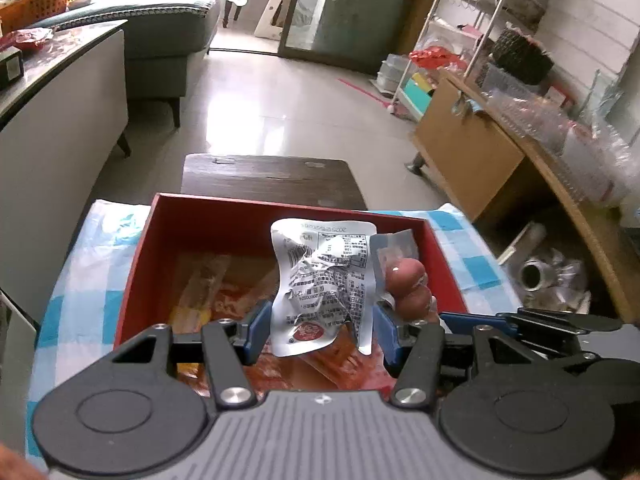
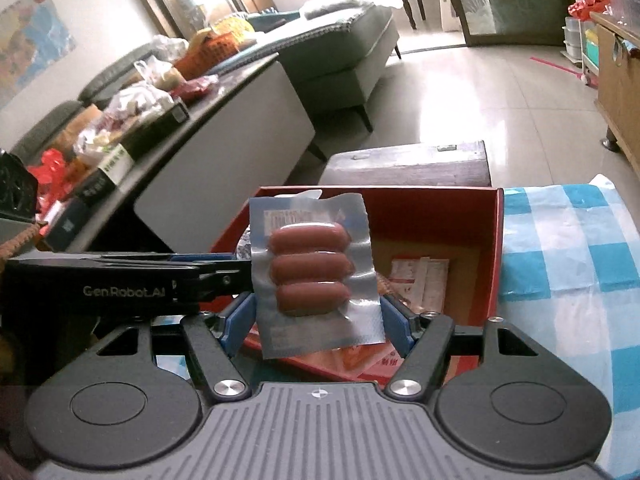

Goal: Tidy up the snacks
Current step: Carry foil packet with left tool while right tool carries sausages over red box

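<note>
My left gripper is shut on a crumpled silver snack packet with printed text, held upright over the open red box. Just to its right hangs a clear vacuum pack of three sausages, with the right gripper's fingers coming in from the right. In the right wrist view my right gripper is shut on that sausage pack above the red box. The left gripper's fingers reach in from the left. Orange and red snack packets lie in the box.
The box sits on a blue-and-white checked cloth. A dark wooden stool stands just beyond it. A grey counter with clutter runs along the left, a sofa lies farther back, and a wooden desk stands at the right.
</note>
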`<state>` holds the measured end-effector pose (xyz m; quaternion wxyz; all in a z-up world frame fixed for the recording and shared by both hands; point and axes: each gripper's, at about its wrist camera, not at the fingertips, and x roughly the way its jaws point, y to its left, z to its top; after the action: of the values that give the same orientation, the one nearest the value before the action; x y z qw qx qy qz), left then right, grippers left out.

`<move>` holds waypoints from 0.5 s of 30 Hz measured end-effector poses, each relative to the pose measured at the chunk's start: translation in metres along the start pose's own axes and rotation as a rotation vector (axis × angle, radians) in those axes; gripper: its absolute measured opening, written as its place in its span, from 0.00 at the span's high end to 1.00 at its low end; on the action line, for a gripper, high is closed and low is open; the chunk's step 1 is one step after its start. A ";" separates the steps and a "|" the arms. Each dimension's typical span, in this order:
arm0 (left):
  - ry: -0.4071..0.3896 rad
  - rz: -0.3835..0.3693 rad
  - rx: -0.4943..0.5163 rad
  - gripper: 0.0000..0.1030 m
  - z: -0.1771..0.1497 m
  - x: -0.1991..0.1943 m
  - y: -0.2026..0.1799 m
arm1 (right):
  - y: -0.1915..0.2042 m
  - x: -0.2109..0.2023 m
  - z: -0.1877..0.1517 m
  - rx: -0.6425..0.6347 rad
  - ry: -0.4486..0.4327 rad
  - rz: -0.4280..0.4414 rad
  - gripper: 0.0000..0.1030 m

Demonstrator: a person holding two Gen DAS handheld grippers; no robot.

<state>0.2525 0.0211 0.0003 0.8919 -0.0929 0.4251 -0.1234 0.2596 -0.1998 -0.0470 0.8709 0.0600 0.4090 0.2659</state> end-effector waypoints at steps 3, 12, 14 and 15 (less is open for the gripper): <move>0.010 0.014 -0.007 0.53 0.001 0.008 0.003 | 0.000 0.008 0.003 -0.014 0.013 -0.012 0.28; 0.036 0.044 -0.006 0.53 0.001 0.023 0.006 | -0.004 0.024 0.004 -0.014 0.050 -0.025 0.27; 0.044 0.051 -0.004 0.53 0.000 0.026 0.005 | -0.004 0.027 0.004 -0.020 0.060 -0.036 0.27; 0.047 0.054 0.000 0.53 0.000 0.028 0.005 | -0.003 0.029 0.004 -0.026 0.065 -0.044 0.27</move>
<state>0.2699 0.0173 -0.0214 0.8847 -0.0786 0.4482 -0.1014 0.2789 -0.1872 -0.0655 0.8635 0.0310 0.4346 0.2539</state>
